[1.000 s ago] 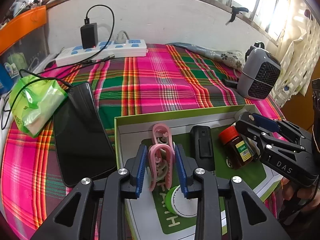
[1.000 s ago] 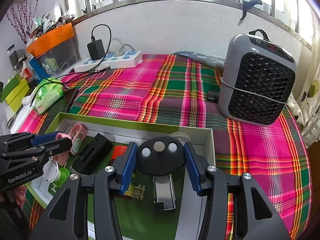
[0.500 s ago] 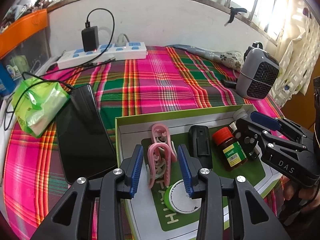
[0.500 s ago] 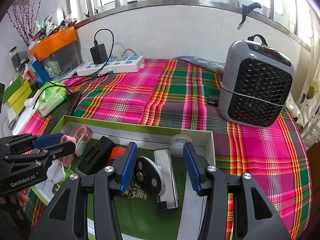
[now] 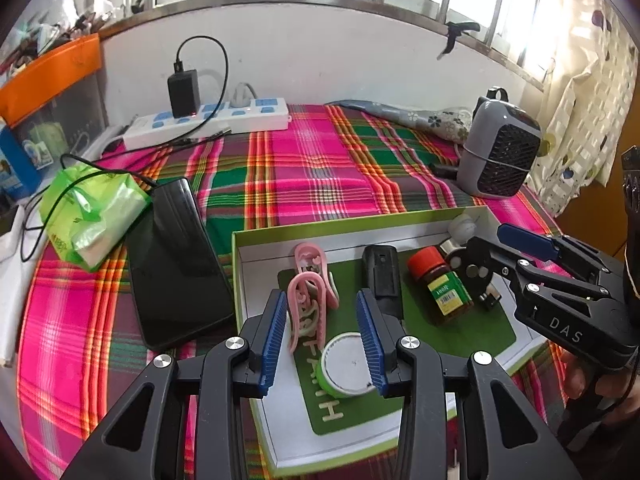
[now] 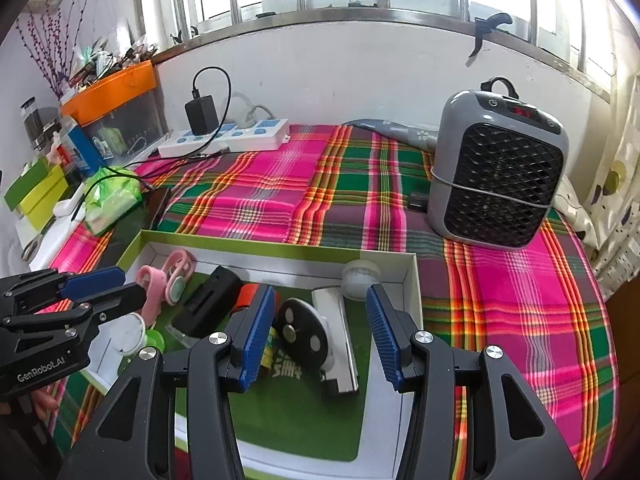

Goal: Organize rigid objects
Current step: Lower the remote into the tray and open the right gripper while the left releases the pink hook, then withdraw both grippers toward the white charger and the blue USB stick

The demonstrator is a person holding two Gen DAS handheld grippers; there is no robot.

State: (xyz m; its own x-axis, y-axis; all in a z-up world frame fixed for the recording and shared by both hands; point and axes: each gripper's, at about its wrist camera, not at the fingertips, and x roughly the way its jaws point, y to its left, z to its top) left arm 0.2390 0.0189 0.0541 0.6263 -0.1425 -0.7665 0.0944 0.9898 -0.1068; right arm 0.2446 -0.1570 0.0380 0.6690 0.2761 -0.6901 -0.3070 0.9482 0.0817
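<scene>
1. The left gripper (image 5: 324, 336) hovered with its jaws spread and empty over the near left part of the green-rimmed box (image 5: 360, 224), a pink clip (image 5: 306, 308) and a white-lidded green tub (image 5: 350, 364) lying between the blue pads without visible contact.
2. The right gripper (image 6: 318, 334) also stood released over the box's right half, above a black disc mount (image 6: 300, 330) and a silver bar (image 6: 336, 332).
3. Also in the box lay a black case (image 5: 382, 280), a red-capped bottle (image 5: 440, 286) and, in the far right corner, what looked like a small white ball (image 6: 360, 278).
4. The box rested on the plaid-covered desk (image 5: 300, 176); a phone (image 5: 176, 260) lay just left of it, and a grey heater (image 6: 500, 168) stood near the far right edge.
</scene>
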